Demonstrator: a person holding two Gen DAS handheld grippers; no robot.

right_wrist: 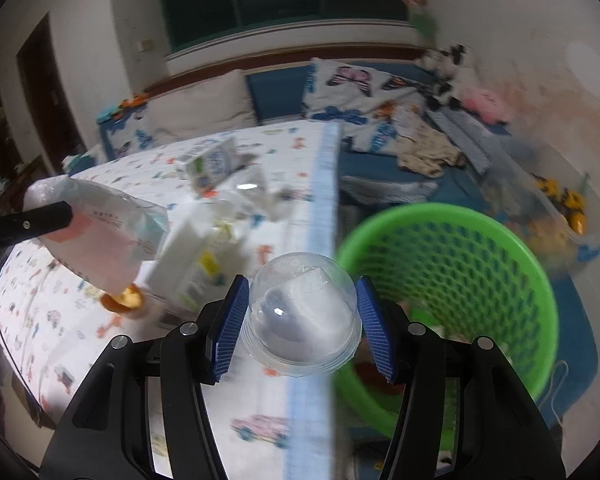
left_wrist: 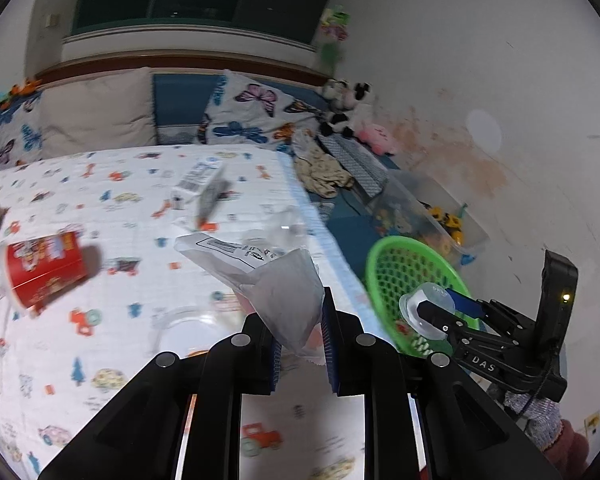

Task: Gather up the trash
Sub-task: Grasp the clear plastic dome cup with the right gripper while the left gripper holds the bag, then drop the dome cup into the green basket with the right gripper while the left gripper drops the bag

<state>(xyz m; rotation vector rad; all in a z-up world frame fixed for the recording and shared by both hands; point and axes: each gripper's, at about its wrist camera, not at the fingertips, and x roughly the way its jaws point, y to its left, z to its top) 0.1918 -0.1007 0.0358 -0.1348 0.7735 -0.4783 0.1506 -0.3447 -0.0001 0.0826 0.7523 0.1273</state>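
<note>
My left gripper [left_wrist: 296, 314] is shut on a crumpled white plastic wrapper [left_wrist: 276, 280] and holds it above the bed; in the right wrist view the wrapper [right_wrist: 108, 240] hangs from one black finger [right_wrist: 40, 218]. My right gripper [right_wrist: 302, 294] is shut on a clear plastic dome lid [right_wrist: 304, 320] at the bed's edge, next to the green mesh basket [right_wrist: 460, 280]. The left wrist view shows that gripper [left_wrist: 436, 306] and the lid [left_wrist: 424, 312] in front of the basket [left_wrist: 400, 264]. On the sheet lie a red paper cup [left_wrist: 46, 268], a milk carton [left_wrist: 198, 178] and clear plastic scraps [left_wrist: 284, 228].
The bed [left_wrist: 100, 360] has a cartoon-print sheet, with pillows [left_wrist: 252, 116] at its head. Right of it, on a blue floor mat, stand a clear toy bin [left_wrist: 432, 220], clothes [left_wrist: 324, 172] and plush toys [left_wrist: 348, 112]. A white carton [right_wrist: 188, 264] and an orange piece [right_wrist: 122, 300] lie on the sheet.
</note>
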